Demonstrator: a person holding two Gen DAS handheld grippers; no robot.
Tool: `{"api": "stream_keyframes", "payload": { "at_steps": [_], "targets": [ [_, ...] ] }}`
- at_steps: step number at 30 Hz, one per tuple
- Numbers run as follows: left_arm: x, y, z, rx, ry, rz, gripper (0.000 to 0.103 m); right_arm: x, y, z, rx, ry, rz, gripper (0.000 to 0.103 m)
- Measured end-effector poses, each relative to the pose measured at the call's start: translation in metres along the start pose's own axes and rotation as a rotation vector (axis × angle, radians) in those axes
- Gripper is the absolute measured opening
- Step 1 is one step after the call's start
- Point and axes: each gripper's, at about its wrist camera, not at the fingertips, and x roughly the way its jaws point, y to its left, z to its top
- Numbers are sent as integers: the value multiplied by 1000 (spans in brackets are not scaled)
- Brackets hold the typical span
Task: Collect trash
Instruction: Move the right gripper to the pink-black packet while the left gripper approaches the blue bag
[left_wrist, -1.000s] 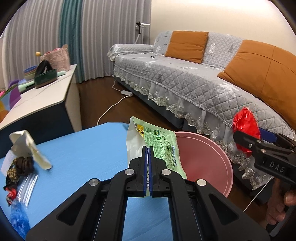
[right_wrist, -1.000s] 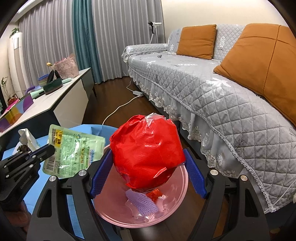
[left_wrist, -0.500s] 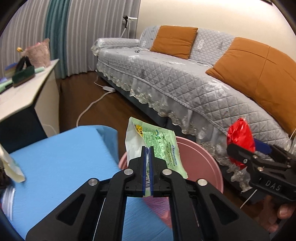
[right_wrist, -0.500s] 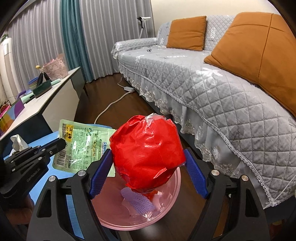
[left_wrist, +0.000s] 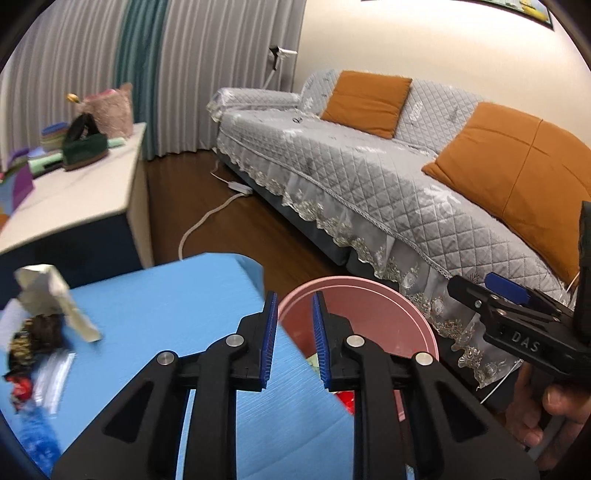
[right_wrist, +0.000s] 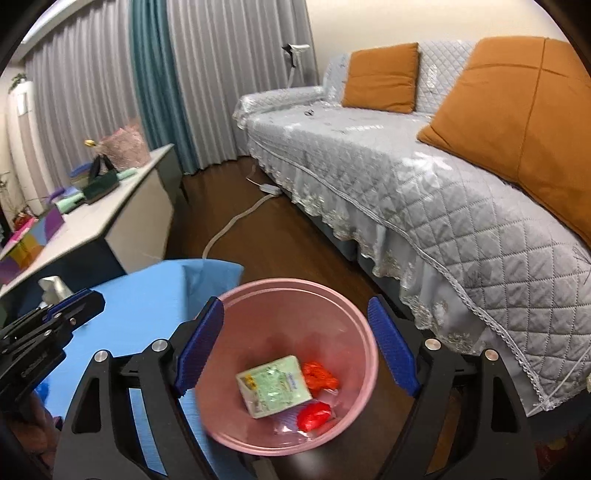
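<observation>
Pink bin holds green packet, red wrappers

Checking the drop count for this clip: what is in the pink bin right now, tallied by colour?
In the pink bin, from the right wrist view:
Green packet: 1
Red wrapper pieces: 2
Clear plastic bits: too blurred to count
Total clearly countable: 3

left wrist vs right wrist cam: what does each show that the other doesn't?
Left wrist only: the trash pile on the blue table, and a hand on the right gripper.

Right wrist only: the bin's inside, with the green packet and red wrapper at its bottom.

Both: pink bin, both grippers empty, left gripper open, sofa.
</observation>
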Motion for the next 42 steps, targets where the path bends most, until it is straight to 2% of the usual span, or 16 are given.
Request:
{"api": "stream_keyframes", "payload": {
  "at_steps": [9,15,21,29,42],
  "targets": [
    [-81,35,-6,-28,-68,93,20,-39,57,-12,-105,-49,128,75],
    [-120,67,-28,-77,-73,146,20,-58,87,-27,-147,-35,220,64],
    [-151,94,-50,-126,-86,200,20,-69,110,-40,-199,-28,268,56],
    [-180,122,-61,-187,-114,262,20,-73,130,-56,-244,4,311,50],
    [-196,136,-70,-204,-128,320,20,-80,146,-65,-258,21,350,47]
  ]
}}
